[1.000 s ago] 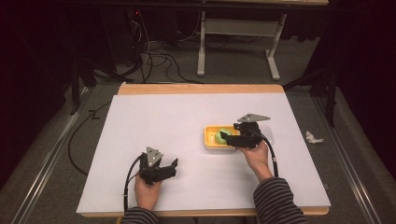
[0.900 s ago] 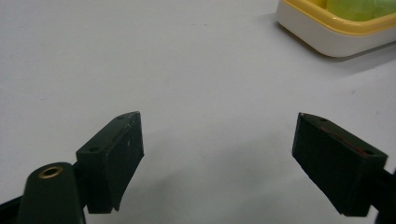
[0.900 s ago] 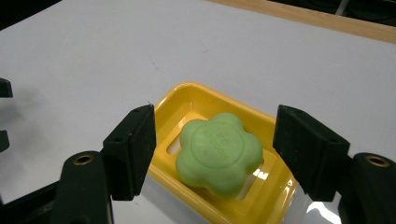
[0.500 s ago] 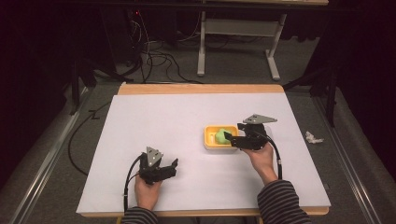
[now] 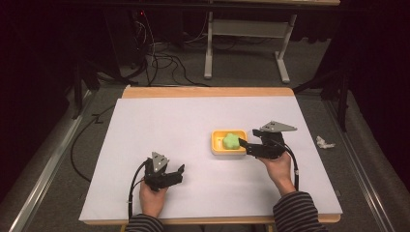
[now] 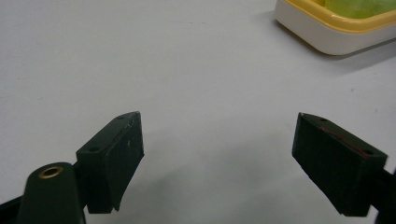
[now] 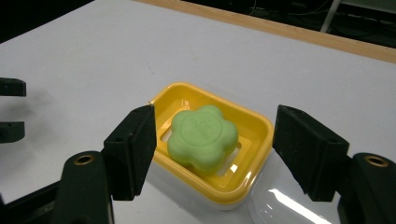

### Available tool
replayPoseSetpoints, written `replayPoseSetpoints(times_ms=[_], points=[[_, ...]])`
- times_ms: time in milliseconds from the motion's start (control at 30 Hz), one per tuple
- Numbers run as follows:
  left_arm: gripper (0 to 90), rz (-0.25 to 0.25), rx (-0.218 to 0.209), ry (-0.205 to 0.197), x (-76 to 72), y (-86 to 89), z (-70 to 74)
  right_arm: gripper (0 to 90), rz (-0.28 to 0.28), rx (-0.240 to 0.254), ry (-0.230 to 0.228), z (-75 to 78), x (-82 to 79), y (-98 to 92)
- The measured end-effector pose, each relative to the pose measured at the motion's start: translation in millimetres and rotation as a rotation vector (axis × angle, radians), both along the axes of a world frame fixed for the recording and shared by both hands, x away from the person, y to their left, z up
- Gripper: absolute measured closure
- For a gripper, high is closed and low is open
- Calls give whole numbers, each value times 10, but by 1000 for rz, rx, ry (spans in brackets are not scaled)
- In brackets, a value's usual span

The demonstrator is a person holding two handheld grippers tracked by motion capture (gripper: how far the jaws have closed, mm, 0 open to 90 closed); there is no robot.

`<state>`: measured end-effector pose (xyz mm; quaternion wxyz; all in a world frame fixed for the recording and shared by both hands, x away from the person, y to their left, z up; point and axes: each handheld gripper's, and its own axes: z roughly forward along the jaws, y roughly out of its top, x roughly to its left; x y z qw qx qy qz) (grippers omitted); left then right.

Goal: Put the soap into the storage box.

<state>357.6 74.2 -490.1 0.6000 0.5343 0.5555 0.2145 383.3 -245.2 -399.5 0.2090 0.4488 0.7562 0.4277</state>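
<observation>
A yellow soap dish [image 5: 216, 145] with a green flower-shaped soap [image 5: 230, 140] in it stands on the white table, right of the middle. My right gripper [image 5: 245, 145] hovers just to its right and points at it, jaws open and empty. In the right gripper view the soap [image 7: 203, 135] lies in the dish [image 7: 254, 126] beyond the jaws of the right gripper [image 7: 219, 144]. My left gripper [image 5: 180, 175] rests near the front left, open with nothing between its jaws. In its own view the left gripper [image 6: 217, 144] faces bare table, the dish [image 6: 322, 35] far off.
A clear plastic lid [image 7: 280, 205] lies on the table under my right gripper. A white sheet covers the table up to its wooden far edge [image 5: 208, 92]. A crumpled white scrap [image 5: 324, 142] lies on the floor at the right, cables [image 5: 159, 63] behind the table.
My right gripper has drawn back to the right, off the dish, and risen slightly, so the soap shows fully. The left gripper has stayed in place.
</observation>
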Motion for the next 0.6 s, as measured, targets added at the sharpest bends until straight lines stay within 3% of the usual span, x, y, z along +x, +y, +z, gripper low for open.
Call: replayPoseSetpoints(times_ms=[600], points=[[172,-2,-1,-2,-3,0,0,314,-29,17,-13,3,-111,-144]])
